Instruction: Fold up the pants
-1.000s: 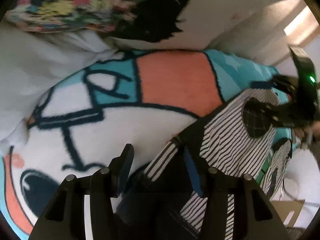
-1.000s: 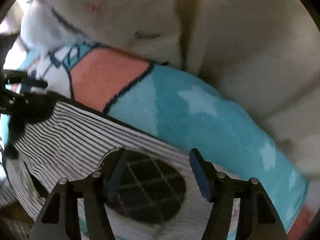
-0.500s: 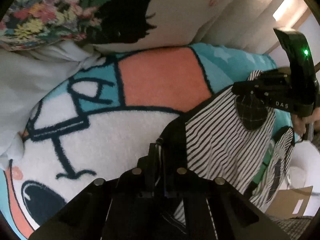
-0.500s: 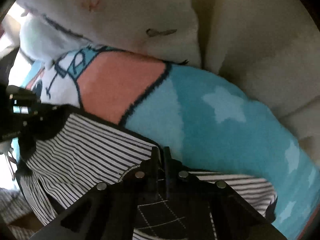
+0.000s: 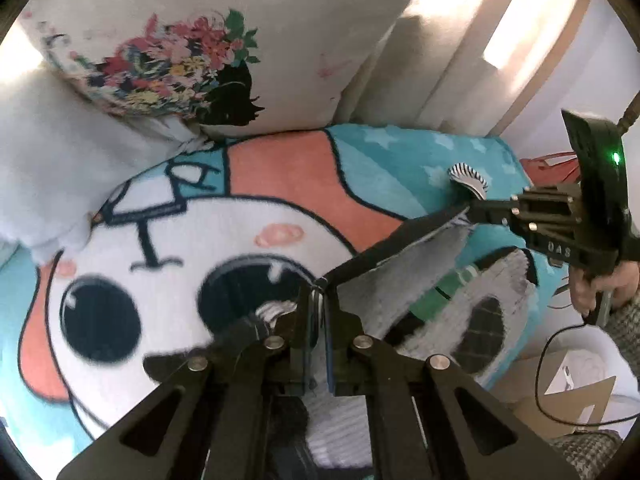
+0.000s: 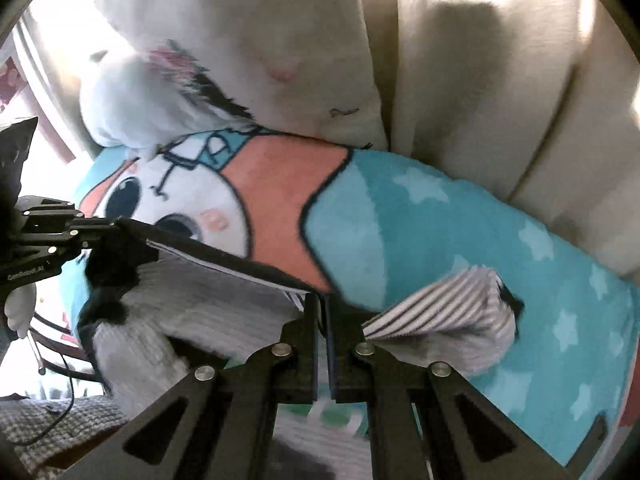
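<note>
The pants (image 5: 404,276) are black-and-white striped with a black waistband and dark checked patches. They hang lifted over the cartoon blanket (image 5: 168,240). My left gripper (image 5: 318,296) is shut on one end of the black waistband. My right gripper (image 6: 322,304) is shut on the other end, and it shows at the right of the left wrist view (image 5: 480,210). The waistband (image 6: 224,258) is stretched taut between the two grippers. A striped flap (image 6: 444,312) sticks out to the right of the right gripper. The rest of the pants (image 6: 168,320) sags below.
A floral cushion (image 5: 192,52) and beige sofa backrest (image 6: 500,80) stand behind the blanket. A white plush (image 6: 132,96) lies at the back left. A cardboard box (image 5: 568,396) and a cable (image 5: 560,360) are off the sofa's right edge.
Both grippers went from open to shut on the waistband, then lifted and pulled it back toward me. The pants rose off the blanket and the waistband pulled taut.
</note>
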{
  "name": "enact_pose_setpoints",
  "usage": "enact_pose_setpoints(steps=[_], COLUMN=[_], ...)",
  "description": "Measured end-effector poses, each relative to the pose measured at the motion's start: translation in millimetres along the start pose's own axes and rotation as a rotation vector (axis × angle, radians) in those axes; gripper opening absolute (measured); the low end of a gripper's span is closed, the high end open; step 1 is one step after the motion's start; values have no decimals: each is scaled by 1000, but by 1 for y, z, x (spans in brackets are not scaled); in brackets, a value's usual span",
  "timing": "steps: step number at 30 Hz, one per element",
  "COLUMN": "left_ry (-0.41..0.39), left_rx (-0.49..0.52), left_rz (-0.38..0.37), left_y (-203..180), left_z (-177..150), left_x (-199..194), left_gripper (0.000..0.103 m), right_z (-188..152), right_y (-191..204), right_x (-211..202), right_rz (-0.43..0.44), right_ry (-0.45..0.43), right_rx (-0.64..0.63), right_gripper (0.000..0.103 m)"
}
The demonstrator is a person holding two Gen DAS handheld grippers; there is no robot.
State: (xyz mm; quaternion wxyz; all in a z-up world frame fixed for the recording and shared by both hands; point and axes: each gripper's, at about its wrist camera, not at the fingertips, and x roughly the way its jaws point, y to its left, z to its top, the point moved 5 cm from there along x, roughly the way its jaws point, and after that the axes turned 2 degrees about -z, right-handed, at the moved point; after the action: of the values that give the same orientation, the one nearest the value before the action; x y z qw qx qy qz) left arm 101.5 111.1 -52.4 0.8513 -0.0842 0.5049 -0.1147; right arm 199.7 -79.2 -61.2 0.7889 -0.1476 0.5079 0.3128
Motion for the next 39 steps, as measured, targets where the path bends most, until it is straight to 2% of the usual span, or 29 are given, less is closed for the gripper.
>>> enact_pose_setpoints(steps=[7, 13, 16, 21, 25, 28, 31, 33, 35, 37, 39], left_ry=[-21, 58, 119, 192, 169, 101, 37, 0, -7, 22, 65], left_rx=[-63, -118, -118, -93, -99, -128, -161, -174, -175, -179, -156], left_rz=[-9, -4, 16, 71, 95, 95, 54, 43, 32, 16, 51], left_y=[-25, -31, -35, -34, -23, -14, -6, -6, -10, -18, -23], left_z=[-58, -111, -135, -153, -155, -150, -133, -117, -101, -93, -92], left_x=[-29, -11, 7, 22, -5, -46, -66, -65, -46, -19, 9], left_gripper=[5, 4, 4, 4, 4, 4, 11, 24, 24, 24, 24], right_z=[-64, -122, -146, -168, -179, -184, -174, -161, -149, -136, -128], right_y=[27, 37, 37, 30, 16, -8, -40, -54, -67, -81, -89], right_x=[-32, -28, -20, -8, -33, -63, -89, -93, -91, -79, -68], right_rz=[43, 93, 87, 56, 50, -9, -113, -136, -171, -200, -195], right_ry=[-36, -15, 1, 29, -3, -73, -169, -216, -253, -256, -246], right_rx=[73, 196, 248, 286, 331, 394, 453, 497, 548, 584, 616], right_gripper=[4, 4, 4, 5, 6, 7, 25, 54, 66, 66, 66])
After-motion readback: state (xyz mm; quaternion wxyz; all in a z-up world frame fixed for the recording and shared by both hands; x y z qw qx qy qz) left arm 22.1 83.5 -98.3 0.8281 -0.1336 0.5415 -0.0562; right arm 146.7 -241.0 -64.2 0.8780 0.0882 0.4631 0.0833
